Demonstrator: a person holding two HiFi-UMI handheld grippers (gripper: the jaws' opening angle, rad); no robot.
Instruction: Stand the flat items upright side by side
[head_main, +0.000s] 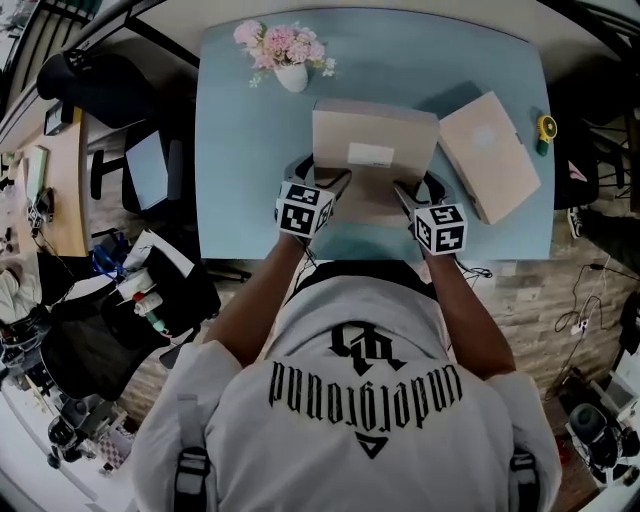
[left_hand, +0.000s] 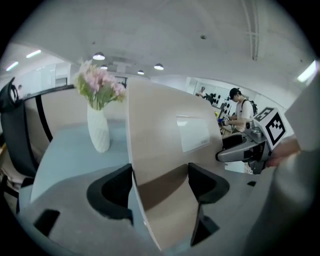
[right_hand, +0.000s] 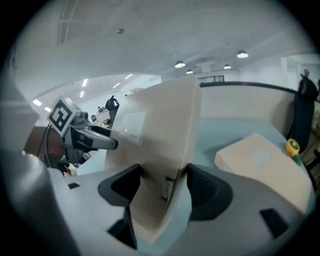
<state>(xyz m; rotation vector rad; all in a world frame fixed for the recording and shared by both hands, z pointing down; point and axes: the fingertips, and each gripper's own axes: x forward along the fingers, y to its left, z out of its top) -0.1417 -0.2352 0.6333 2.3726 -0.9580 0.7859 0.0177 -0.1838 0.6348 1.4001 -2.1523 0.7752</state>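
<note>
Flat beige cardboard box with a white label is held tilted over the light blue counter, one gripper at each near corner. The left gripper is clamped on the box's left end and the right gripper on its right end, pads pressed against it. The right gripper view shows a second flat beige box lying flat on the counter, off to that gripper's right and apart from it; the left gripper view misses it. The left gripper view instead shows a white vase of pink flowers beyond its jaws to the left.
</note>
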